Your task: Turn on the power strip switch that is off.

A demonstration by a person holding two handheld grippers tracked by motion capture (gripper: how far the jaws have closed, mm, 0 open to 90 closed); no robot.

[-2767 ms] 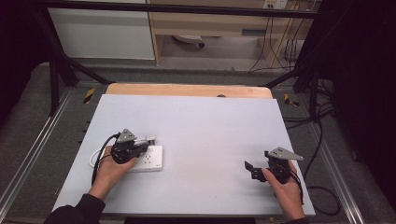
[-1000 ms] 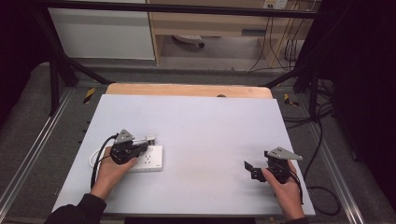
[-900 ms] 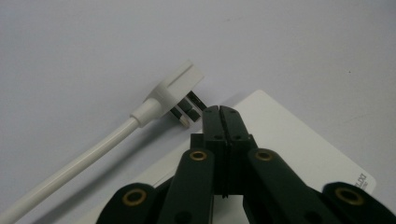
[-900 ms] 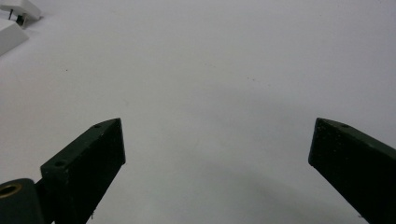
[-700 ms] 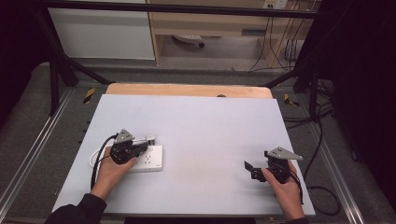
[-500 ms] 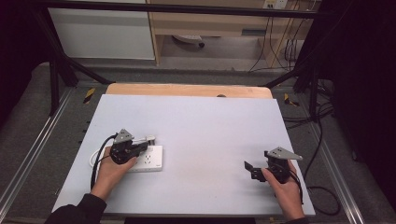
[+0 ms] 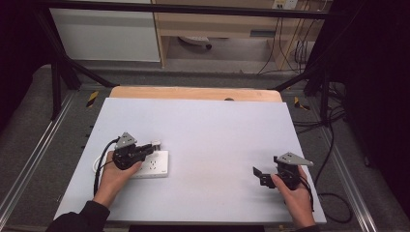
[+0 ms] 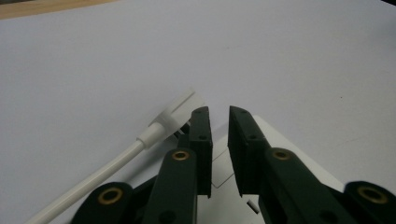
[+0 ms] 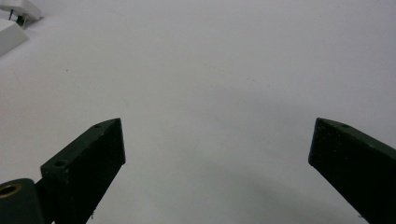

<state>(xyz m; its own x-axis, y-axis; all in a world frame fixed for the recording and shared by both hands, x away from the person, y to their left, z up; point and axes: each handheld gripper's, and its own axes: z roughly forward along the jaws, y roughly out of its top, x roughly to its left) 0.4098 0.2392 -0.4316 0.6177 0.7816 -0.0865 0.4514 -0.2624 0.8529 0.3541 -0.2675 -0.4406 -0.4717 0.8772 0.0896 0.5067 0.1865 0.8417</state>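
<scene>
A white power strip lies flat on the left part of the white table. A white plug on a white cable rests just past the strip's far edge. My left gripper hovers over the strip. In the left gripper view its jaws have just been opening and stand a narrow gap apart, with nothing between them. There the plug sits beside the left jaw and the strip lies underneath. My right gripper rests at the table's right, jaws wide open over bare table.
Far off in the right gripper view I see the plug and the strip's end. A wooden board borders the table's far edge. Metal frame rails run along both sides, and black cables hang at the right.
Both hands have stayed where they were. The plug and the power strip lie in the same place as before.
</scene>
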